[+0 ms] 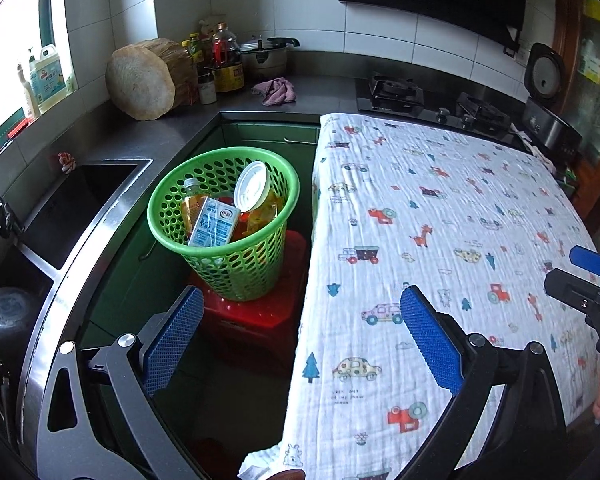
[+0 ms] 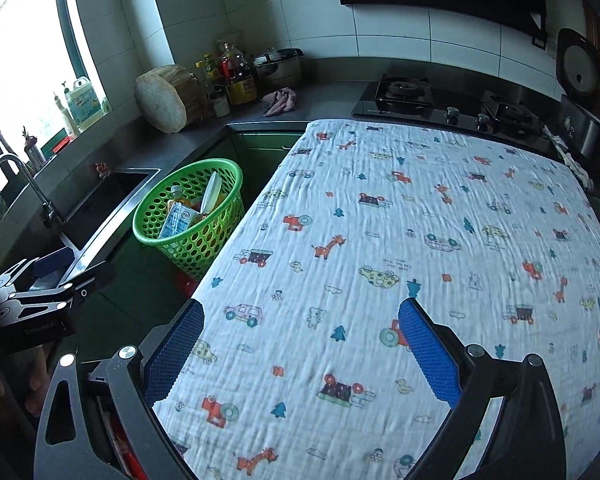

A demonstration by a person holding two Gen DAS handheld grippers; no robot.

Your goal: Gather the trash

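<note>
Both the left gripper (image 1: 300, 336) and right gripper (image 2: 300, 344) gape wide, empty; the green basket (image 1: 224, 236) of trash stands ahead-left of the bare tabletop (image 2: 380, 240), nearer the left.

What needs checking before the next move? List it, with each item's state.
1. Left gripper empty, jaws apart: ok.
2. Right gripper empty, jaws apart: ok.
3. Green basket upright on the red stool: ok.
4. Collected trash inside the basket, namely milk carton, bottle and white lid: ok.
5. Trash left on the patterned cloth: none visible, ok.
6. Trash elsewhere, outside both views: cannot tell.
</note>
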